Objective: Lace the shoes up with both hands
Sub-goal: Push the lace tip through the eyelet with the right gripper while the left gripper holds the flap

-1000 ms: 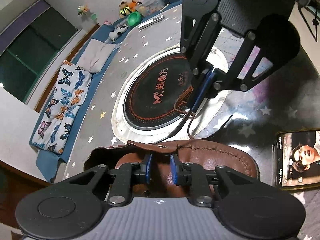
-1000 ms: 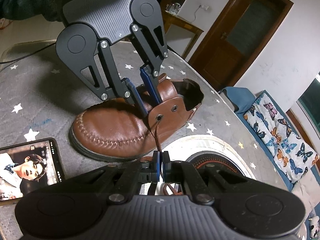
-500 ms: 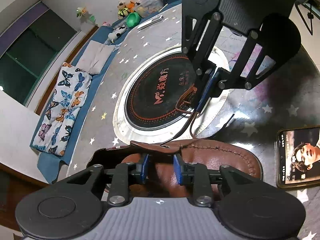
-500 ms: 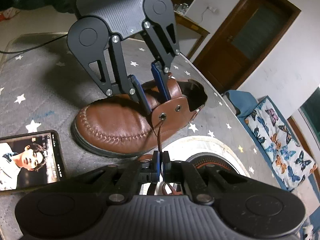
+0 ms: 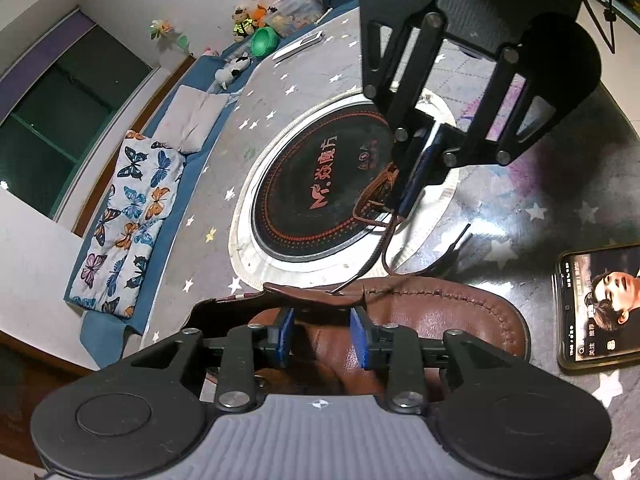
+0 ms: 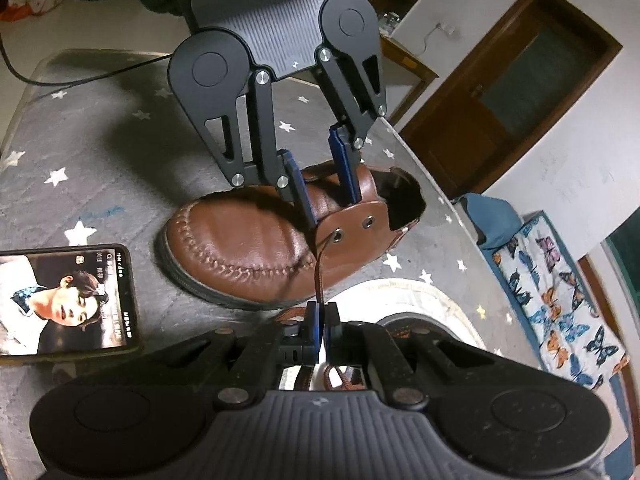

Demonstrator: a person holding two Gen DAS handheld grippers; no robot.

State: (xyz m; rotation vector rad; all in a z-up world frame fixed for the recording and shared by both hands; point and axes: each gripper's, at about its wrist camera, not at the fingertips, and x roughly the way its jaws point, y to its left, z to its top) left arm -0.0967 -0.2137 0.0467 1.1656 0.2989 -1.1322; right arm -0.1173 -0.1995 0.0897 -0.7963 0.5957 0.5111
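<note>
Brown shoe (image 6: pixel 256 248) lies on star-print bench (image 6: pixel 100 160), toe at 9 o'clock in right wrist view. Right gripper (image 6: pixel 321 320): fingers together, clamped on brown lace (image 6: pixel 320 276) running from front eyelet (image 6: pixel 338 236). Left gripper (image 6: pixel 324 184): fingers apart, straddling shoe tongue, gripping nothing. Phone (image 6: pixel 64 300) lies beside toe, screen lit.

My right gripper (image 6: pixel 321 322) is pinched tight on the brown lace (image 6: pixel 319 272), which runs up to the front eyelet of the brown shoe (image 6: pixel 248 248). My left gripper (image 6: pixel 324 188), fingers apart, straddles the shoe's tongue.
</note>
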